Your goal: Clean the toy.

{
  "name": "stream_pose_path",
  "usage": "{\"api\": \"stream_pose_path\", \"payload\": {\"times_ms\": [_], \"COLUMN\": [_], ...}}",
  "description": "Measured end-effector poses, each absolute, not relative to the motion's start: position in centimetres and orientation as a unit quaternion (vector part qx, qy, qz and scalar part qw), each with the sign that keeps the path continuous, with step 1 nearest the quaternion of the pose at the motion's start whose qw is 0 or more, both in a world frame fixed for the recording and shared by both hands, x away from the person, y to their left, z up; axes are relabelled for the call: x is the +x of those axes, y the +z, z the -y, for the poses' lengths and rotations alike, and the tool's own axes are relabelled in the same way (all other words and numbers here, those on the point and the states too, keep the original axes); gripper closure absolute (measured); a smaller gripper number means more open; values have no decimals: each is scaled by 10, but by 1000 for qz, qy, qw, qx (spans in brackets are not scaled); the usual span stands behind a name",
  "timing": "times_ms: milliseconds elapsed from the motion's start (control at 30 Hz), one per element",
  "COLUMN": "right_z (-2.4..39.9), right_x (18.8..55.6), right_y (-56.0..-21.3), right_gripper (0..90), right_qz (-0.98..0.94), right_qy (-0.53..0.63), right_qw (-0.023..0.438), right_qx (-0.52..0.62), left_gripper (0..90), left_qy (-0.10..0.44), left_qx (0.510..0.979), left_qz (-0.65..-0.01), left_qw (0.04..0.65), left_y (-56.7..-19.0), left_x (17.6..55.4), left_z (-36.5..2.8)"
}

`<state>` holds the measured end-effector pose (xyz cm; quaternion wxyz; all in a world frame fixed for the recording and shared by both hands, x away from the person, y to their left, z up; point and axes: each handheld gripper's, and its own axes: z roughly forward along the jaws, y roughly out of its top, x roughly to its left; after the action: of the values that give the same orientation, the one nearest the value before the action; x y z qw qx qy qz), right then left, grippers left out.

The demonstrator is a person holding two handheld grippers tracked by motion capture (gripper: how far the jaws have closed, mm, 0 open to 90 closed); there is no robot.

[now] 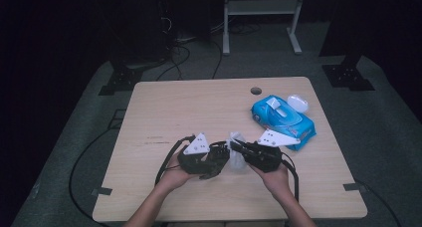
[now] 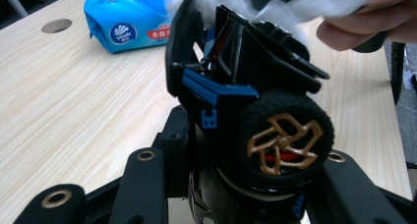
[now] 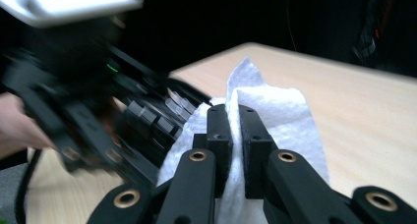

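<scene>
Toy car (image 2: 255,111), black with a bronze-spoked wheel, sits pinched in my left gripper (image 1: 211,162) near the table's (image 1: 164,112) six o'clock edge. At the car's three o'clock, my right gripper (image 3: 235,135) clamps a white wipe (image 3: 275,116) touching it. Blue wipe pack (image 1: 281,118) lies at two o'clock.

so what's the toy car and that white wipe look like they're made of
Toy car: seemingly hard moulded plastic, black and blue panels with a slight sheen; the tyre looks like matte rubber with tread, around a bronze-coloured spoked rim.
White wipe: soft, fibrous nonwoven cloth or tissue, matte and creased, bunching where the right gripper pinches it.
</scene>
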<state>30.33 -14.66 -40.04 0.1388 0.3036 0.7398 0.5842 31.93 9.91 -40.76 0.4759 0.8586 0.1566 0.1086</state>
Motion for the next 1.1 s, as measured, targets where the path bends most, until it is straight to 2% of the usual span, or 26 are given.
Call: {"api": "stream_pose_path", "payload": {"times_ms": [100, 300, 500, 733, 967, 1100], "right_z": [148, 140, 151, 140, 153, 145], "right_x": [303, 298, 304, 298, 306, 300], "right_y": [-404, -392, -408, -392, -408, -397], "right_gripper": [847, 846, 846, 846, 846, 847], "right_qz": [-737, -736, -733, -735, -731, -729], "right_qy": [587, 601, 590, 605, 592, 606], "right_qw": [129, 138, 121, 127, 116, 117], "right_qx": [308, 279, 317, 280, 319, 297], "left_gripper": [573, 573, 573, 573, 573, 572], "left_qy": [110, 106, 105, 96, 101, 95], "left_qx": [863, 860, 858, 860, 859, 860], "left_qz": [-153, -153, -160, -155, -157, -154], "left_qw": [468, 475, 477, 476, 477, 477], "left_y": [-410, -409, -410, -413, -411, -413], "left_x": [320, 320, 321, 320, 321, 320], "left_z": [-97, -96, -99, -93, -97, -94]}}
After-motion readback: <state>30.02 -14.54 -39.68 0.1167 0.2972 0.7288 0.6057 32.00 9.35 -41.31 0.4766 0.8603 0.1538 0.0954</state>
